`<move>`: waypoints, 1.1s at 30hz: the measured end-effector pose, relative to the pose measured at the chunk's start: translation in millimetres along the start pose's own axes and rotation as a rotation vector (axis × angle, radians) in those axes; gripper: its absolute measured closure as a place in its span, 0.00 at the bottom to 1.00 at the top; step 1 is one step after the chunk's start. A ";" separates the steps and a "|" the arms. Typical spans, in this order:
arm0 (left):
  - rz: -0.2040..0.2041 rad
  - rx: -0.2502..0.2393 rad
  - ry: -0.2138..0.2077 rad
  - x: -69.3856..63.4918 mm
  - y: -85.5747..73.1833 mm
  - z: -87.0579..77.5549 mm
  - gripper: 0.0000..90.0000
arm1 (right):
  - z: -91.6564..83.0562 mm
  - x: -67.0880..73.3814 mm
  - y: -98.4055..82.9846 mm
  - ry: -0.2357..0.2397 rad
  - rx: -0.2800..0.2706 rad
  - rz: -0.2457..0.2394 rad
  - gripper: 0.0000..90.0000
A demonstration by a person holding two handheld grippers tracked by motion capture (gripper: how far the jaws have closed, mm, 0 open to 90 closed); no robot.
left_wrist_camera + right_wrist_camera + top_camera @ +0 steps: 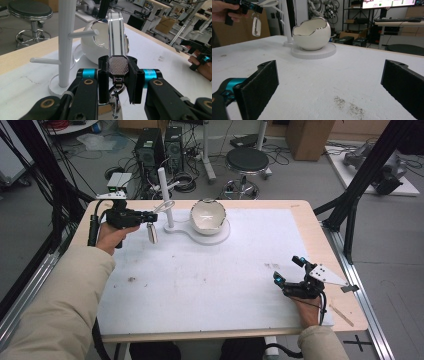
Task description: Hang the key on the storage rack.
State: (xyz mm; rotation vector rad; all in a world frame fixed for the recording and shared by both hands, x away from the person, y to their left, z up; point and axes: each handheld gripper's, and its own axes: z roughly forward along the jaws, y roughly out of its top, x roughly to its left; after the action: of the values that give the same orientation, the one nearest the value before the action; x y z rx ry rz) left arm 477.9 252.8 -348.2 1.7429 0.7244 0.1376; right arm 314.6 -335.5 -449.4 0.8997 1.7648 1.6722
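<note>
our left tool (148,216) is clamped on a watch (152,232): in the left gripper view its pads (103,75) pinch the mesh strap (119,67) just below the silver band, and in the high view the watch case hangs down from the jaws, clear of the tabletop (200,280). the watch sits just beside the white peg stand (165,195), a little to its left in the high view and about level with the lower pegs. next to the stand, on the same white base, rests the egg-shaped bowl (207,216), empty as far as we can see.

our right tool (289,270) lies low near the right edge of the tabletop with its jaws wide apart and nothing between them; its own view looks across the bare surface toward the bowl (311,35).

we judge the step in hand to be hanging the watch on the stand. the next move calls for us to line the loop of the band up with a peg (83,33), slide it over the tip without knocking the post, and only then let the jaws part. the right tool has no job yet, beyond perhaps steadying the base.
</note>
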 end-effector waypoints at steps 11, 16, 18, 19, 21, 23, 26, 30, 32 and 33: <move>-0.022 -0.005 0.022 9.4 -3.8 -0.6 0.83 | 0.0 0.6 -0.6 -0.009 -0.005 -0.012 0.01; -0.056 -0.017 0.028 17.2 -7.5 0.5 0.83 | -0.3 1.5 -0.6 -0.006 0.000 -0.015 0.01; -0.065 -0.021 0.030 19.1 -8.6 1.1 0.83 | -0.3 1.5 -0.6 -0.005 0.000 -0.014 0.01; -0.066 -0.017 0.032 20.1 -8.9 1.0 0.83 | 0.0 0.8 -0.6 -0.005 -0.006 -0.019 0.00; -0.073 -0.014 0.038 21.7 -10.0 1.4 0.83 | 0.0 0.6 -0.6 -0.006 -0.005 -0.015 0.01; -0.080 -0.008 0.046 23.3 -11.4 2.1 0.83 | -0.1 0.9 -0.6 -0.005 -0.005 -0.015 0.00; -0.087 0.004 0.059 26.3 -13.4 2.4 0.83 | 0.1 0.7 -0.6 -0.005 -0.006 -0.019 0.00; -0.093 0.011 0.069 28.5 -15.3 3.4 0.83 | 0.0 0.7 -0.6 -0.006 -0.006 -0.015 0.01; -0.090 0.015 0.071 29.0 -16.0 4.4 0.83 | 0.1 0.6 -0.6 -0.006 -0.006 -0.017 0.01; -0.089 0.016 0.073 29.0 -16.2 5.0 0.82 | 0.1 0.7 -0.6 -0.006 -0.007 -0.014 0.01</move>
State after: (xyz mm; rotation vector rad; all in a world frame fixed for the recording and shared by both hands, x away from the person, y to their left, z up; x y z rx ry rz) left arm 497.0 266.1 -372.4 1.7249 0.8567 0.1350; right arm 314.1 -334.9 -450.0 0.8864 1.7571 1.6642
